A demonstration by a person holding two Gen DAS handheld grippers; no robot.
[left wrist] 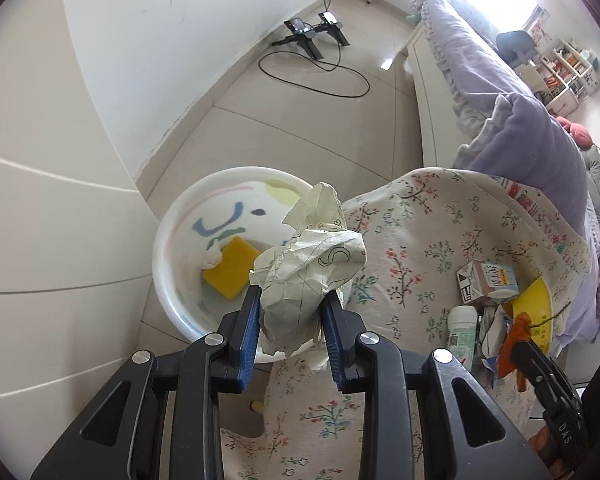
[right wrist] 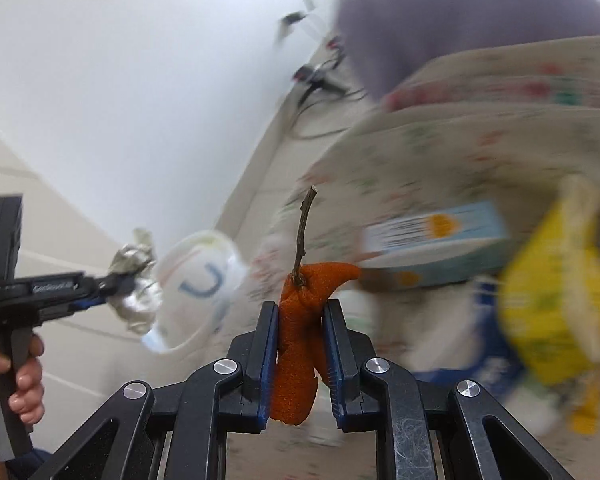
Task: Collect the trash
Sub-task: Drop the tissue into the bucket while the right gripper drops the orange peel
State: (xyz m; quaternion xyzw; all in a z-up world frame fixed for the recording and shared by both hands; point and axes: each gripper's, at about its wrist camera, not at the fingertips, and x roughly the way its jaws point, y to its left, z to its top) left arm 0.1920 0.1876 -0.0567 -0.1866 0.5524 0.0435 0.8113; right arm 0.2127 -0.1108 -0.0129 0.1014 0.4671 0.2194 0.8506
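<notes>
My left gripper [left wrist: 288, 300] is shut on a crumpled paper wad [left wrist: 312, 264] and holds it over the near rim of a white basin [left wrist: 168, 248] on the floor. The basin holds a yellow sponge [left wrist: 232, 268] and a small white scrap [left wrist: 212, 256]. My right gripper [right wrist: 302, 312] is shut on an orange peel with a brown stem [right wrist: 300, 312]; it also shows at the right of the left wrist view [left wrist: 516, 340]. The right wrist view is blurred; the left gripper [right wrist: 116, 280] with the wad and the basin [right wrist: 200, 284] show at its left.
A floral cloth [left wrist: 420, 240] covers a low table that carries a milk carton [left wrist: 484, 280], a white bottle [left wrist: 460, 336], a yellow bowl [left wrist: 536, 300] and torn wrappers. A purple-covered bed [left wrist: 500, 80] stands behind. Black stands and a cable [left wrist: 312, 44] lie on the tiled floor.
</notes>
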